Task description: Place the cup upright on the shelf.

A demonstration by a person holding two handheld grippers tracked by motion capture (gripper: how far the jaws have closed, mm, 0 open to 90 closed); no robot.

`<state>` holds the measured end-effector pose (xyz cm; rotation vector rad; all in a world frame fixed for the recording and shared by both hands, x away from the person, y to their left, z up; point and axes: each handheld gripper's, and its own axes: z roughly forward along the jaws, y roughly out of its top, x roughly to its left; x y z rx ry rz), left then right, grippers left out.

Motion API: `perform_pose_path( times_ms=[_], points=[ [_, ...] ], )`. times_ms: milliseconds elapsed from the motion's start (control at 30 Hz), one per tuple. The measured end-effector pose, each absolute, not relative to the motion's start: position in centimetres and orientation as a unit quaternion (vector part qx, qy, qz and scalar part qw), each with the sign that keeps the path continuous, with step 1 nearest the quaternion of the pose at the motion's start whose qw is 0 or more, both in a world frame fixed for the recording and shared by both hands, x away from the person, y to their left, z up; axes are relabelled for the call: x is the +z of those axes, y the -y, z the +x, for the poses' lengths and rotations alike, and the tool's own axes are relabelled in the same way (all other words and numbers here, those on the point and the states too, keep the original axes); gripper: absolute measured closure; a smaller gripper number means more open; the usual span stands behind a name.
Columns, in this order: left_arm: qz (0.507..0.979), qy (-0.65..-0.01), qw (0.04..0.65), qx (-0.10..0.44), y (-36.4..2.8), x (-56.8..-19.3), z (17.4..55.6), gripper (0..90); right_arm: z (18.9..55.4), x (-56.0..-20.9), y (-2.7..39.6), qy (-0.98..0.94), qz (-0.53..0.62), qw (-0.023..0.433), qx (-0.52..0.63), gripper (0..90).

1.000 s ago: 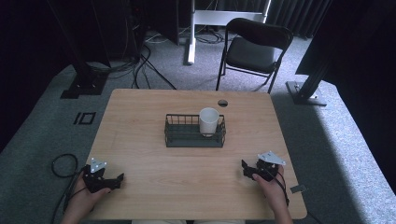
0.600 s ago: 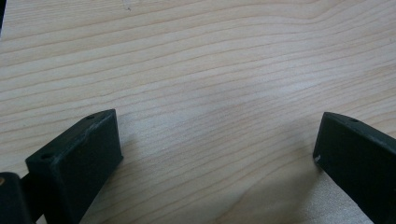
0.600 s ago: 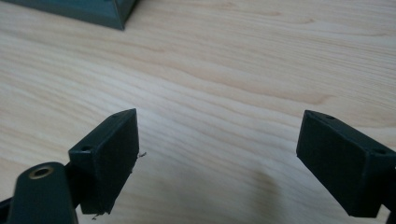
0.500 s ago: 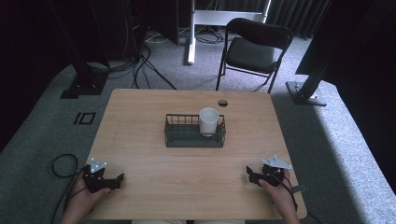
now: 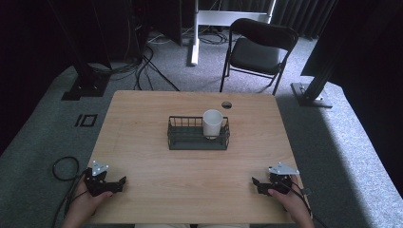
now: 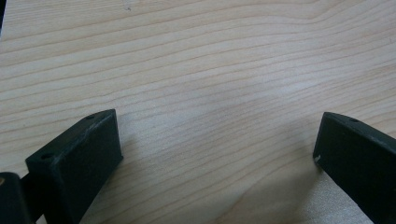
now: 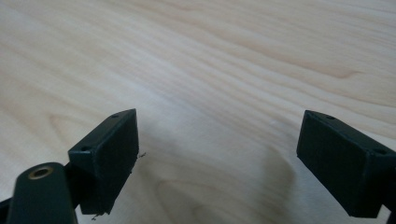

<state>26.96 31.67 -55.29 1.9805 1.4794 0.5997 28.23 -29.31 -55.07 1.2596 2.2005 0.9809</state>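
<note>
A white cup (image 5: pixel 212 123) stands in the right end of a dark wire basket (image 5: pixel 183 138) at the middle of the wooden table (image 5: pixel 190 175). My left gripper (image 5: pixel 119 183) rests low at the table's front left corner, held by a hand. Its jaws are wide apart in the left gripper view (image 6: pixel 217 144), with bare wood between them. My right gripper (image 5: pixel 256 184) sits at the front right, far from the basket. In the right gripper view (image 7: pixel 217 144) its jaws also stand wide apart over bare wood.
A small dark round hole (image 5: pixel 226 104) marks the tabletop behind the basket. A black folding chair (image 5: pixel 256 50) stands beyond the far edge. Cables (image 5: pixel 62 168) lie on the grey carpet at the left, and dark stand bases flank the table.
My right gripper has drawn back toward the table's front edge and slightly right. The left gripper, the cup and the basket have stayed put.
</note>
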Motion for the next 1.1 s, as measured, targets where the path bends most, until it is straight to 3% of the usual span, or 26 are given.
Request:
perform_pose_path(
  times_ms=[333,1100],
  points=[
    [0.744,-0.556,0.294,0.225,-31.68,-55.28,26.96,1.2,27.84,-55.47,29.22,-0.817,0.419,0.181,0.352,12.3],
    [0.745,-0.555,0.294,0.225,-31.69,-55.29,26.96,1.2,27.85,-55.49,29.24,-0.817,0.420,0.178,0.352,11.9]
  ],
)
